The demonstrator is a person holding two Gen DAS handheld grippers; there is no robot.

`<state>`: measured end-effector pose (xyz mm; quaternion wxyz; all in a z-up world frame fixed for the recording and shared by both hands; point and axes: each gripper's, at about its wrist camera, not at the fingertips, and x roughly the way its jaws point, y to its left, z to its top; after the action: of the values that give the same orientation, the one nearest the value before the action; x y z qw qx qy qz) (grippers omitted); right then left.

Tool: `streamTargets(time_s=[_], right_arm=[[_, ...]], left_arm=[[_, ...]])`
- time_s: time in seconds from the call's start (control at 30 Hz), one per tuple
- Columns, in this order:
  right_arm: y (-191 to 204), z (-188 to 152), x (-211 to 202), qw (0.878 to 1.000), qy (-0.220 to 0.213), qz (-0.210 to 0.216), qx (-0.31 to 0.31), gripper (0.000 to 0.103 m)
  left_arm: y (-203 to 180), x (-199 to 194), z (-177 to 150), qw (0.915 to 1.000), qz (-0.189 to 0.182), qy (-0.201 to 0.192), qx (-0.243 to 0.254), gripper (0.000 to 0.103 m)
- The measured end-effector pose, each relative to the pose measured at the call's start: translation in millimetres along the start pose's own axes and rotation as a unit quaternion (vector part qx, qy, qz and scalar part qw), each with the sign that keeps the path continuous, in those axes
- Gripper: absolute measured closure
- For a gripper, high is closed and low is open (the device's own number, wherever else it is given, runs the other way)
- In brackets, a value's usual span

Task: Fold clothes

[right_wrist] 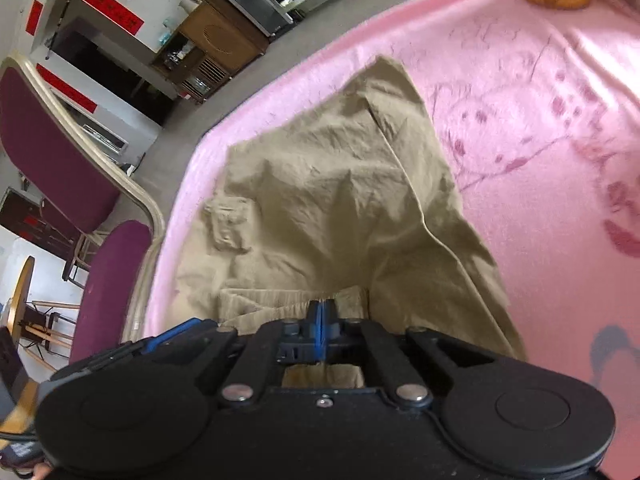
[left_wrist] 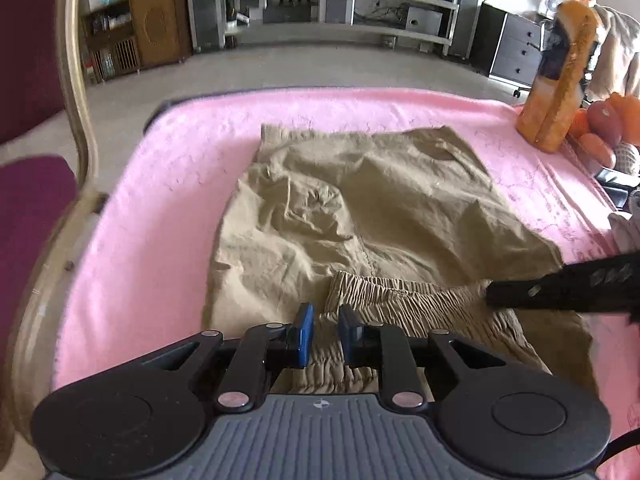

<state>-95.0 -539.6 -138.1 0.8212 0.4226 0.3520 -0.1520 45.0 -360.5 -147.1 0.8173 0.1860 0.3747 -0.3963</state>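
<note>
The crumpled khaki cotton shorts (left_wrist: 360, 208) lie on the pink fleece blanket (left_wrist: 160, 184), their elastic waistband (left_wrist: 400, 292) running nine to three. The right gripper (right_wrist: 322, 320) pinches it closed; the left gripper (left_wrist: 325, 330), narrowly parted, straddles it at twelve.

Left wrist view: near end of the khaki trousers (left_wrist: 360, 208) is hidden under the left tongs (left_wrist: 325, 334) body, so the waistband (left_wrist: 400, 294) edge there can't be seen. The right tongs (left_wrist: 560, 286) show only as a blurred black bar cut off by the right edge; their pads are out of sight against the cloth. Orange soft toys (left_wrist: 600, 128) on the far right are blurred and cropped. Shelf (left_wrist: 340, 8) contents are too small to tell.

Right wrist view: the right tongs (right_wrist: 322, 328) cover the waistband's near edge. A dark blurred patch (right_wrist: 614, 356) on the pink blanket (right_wrist: 520, 120) is unidentifiable.
</note>
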Motion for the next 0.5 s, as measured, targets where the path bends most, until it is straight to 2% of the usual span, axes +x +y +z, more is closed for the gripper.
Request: streamTargets(time_s=[0.03,0.13,0.23,0.37,0.43,0.5], right_arm=[[3.5,1.3,-12.6,1.000,-0.008,-0.007,-0.011,0.077],[6.7,10.9,-49.4,0.998,-0.038,-0.019,-0.037,0.057],[0.8,25.1,-72.9,0.997,-0.061,-0.036,-0.041,0.053],[-17.1,48.6,-63.1,0.995,-0.047,-0.079,-0.046,0.054],[-32.9,59.1,-44.5,0.997,-0.028,-0.058,-0.037,0.058],[-53.2,69.0,-26.7,1.000,-0.018,-0.015,0.000,0.059]], left_arm=[[-4.0,-7.3,-0.5,0.9999,-0.001,-0.009,0.014,0.083],[-18.8,-22.1,2.0,0.9989,-0.024,-0.014,0.037,0.083],[-36.8,-25.8,8.6,0.9976,-0.048,-0.010,0.050,0.083],[-65.1,-4.2,16.1,0.9961,-0.055,0.015,0.068,0.083],[-75.0,13.7,19.2,0.9954,-0.058,0.032,0.070,0.083],[-77.2,30.7,20.5,0.9946,-0.069,0.049,0.059,0.084]])
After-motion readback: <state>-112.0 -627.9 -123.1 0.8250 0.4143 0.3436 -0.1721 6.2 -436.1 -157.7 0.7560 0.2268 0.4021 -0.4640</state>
